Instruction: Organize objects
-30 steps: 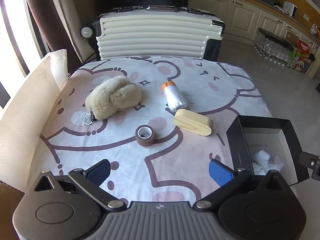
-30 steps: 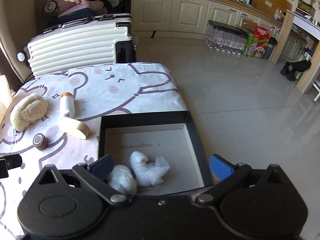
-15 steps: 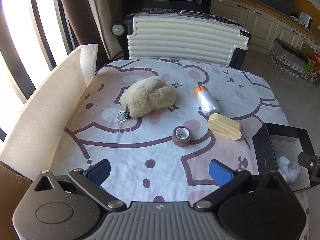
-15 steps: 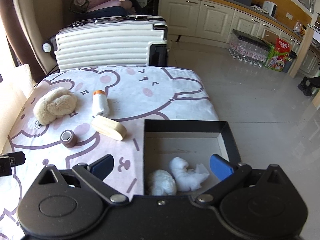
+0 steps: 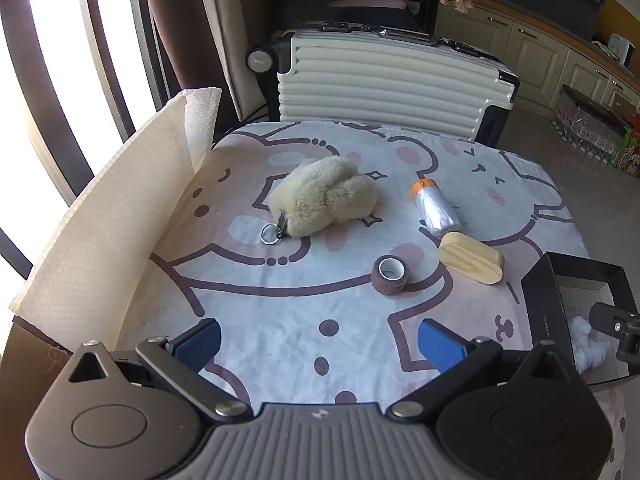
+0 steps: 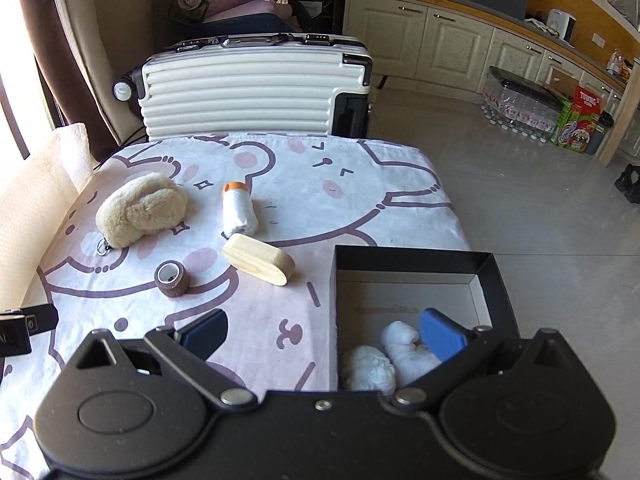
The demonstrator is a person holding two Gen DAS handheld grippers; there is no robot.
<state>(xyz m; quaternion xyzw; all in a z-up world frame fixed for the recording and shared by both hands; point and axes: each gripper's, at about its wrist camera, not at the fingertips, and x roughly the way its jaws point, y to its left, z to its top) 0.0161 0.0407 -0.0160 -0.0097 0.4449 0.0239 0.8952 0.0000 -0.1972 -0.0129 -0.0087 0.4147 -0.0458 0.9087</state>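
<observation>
On the cartoon-print cloth lie a cream plush keychain [image 5: 324, 200] [image 6: 140, 210], an orange-capped white bottle [image 5: 436, 210] [image 6: 239, 210] on its side, a wooden oval block [image 5: 472, 262] [image 6: 258, 260] and a brown tape roll [image 5: 390, 272] [image 6: 171, 278]. A black box [image 6: 492, 280] [image 5: 540, 308] at the right edge holds two white fluffy wads [image 6: 384, 356] [image 5: 586, 344]. My left gripper [image 5: 318, 344] hovers open over the near cloth, holding nothing. My right gripper [image 6: 322, 330] is open and straddles the box's left wall.
A white ribbed suitcase [image 5: 384, 80] [image 6: 256, 88] stands behind the table. A quilted white sheet [image 5: 108, 224] rises along the left edge, by a window. Tiled floor [image 6: 540, 208] lies to the right, with cabinets [image 6: 460, 46] and packaged bottles [image 6: 520, 108] beyond.
Both wrist views have swung left: the objects sit further right in the left view, and the box has shifted right in the right view. Both grippers stay open.
</observation>
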